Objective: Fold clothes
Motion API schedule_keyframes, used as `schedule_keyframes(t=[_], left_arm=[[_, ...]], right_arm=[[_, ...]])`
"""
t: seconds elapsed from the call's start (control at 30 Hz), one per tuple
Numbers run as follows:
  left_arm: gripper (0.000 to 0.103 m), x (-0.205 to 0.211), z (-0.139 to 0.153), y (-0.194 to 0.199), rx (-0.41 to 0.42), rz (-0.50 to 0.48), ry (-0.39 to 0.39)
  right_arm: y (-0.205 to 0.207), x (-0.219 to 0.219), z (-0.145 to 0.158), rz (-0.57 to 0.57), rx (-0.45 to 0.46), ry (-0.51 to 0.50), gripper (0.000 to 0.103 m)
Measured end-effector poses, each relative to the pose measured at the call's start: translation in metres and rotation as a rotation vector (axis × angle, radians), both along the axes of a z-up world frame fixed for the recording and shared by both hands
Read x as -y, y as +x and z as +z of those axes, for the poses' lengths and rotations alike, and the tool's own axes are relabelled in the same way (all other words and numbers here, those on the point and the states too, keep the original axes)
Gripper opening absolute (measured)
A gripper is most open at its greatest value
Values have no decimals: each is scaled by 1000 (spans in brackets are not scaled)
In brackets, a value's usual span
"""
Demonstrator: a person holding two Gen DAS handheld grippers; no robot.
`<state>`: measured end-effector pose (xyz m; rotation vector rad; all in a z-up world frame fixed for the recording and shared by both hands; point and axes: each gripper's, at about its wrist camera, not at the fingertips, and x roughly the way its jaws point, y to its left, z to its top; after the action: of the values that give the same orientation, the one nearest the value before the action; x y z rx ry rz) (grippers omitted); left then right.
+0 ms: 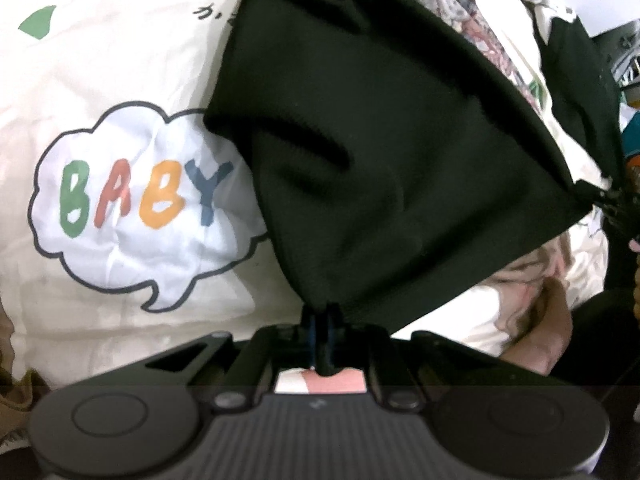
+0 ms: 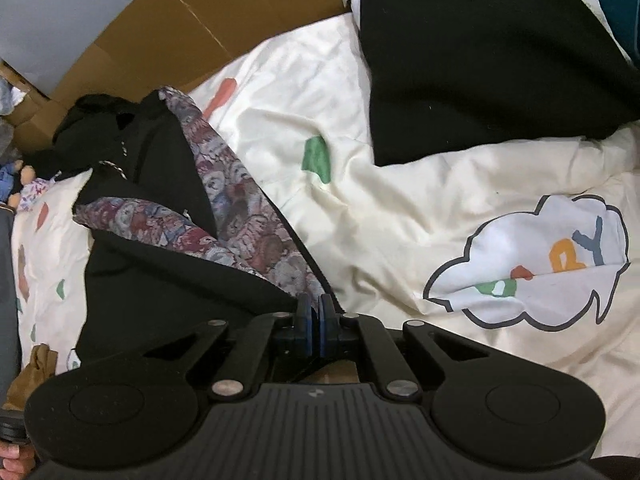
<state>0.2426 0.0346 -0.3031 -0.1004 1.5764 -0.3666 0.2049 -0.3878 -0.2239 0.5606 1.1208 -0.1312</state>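
Both hand-held grippers clenched on black garment [image 1: 360, 152]: left hand-held gripper [image 1: 322, 316] pinching near corner, right hand-held gripper [image 2: 315, 308] gripping hem by floral lining [image 2: 240, 220]. Garment stretched above cream bedsheet [image 2: 400, 200] on bed. Grasp step done; next likely needs lifting both corners together, carrying them across evenly, keeping tension

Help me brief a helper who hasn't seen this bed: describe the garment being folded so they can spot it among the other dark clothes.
Start from the cream bedsheet with the BABY cloud print. On it lies a black garment with a flowery maroon-grey lining; the right claw and left claw are each shut on its edge. The lining sets it apart from the plain black piece farther up the sheet.
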Motion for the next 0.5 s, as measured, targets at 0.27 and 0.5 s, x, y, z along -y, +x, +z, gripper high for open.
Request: schedule_keyframes(t=[0.27,0.5], left_arm=[[25,-11,13,13,-1,-9,49],[27,-25,59,51,77,-5,41]], right_arm=[[2,8,-5,-42,-38,-28,8],[-3,9,16,-33,66,-20,15]])
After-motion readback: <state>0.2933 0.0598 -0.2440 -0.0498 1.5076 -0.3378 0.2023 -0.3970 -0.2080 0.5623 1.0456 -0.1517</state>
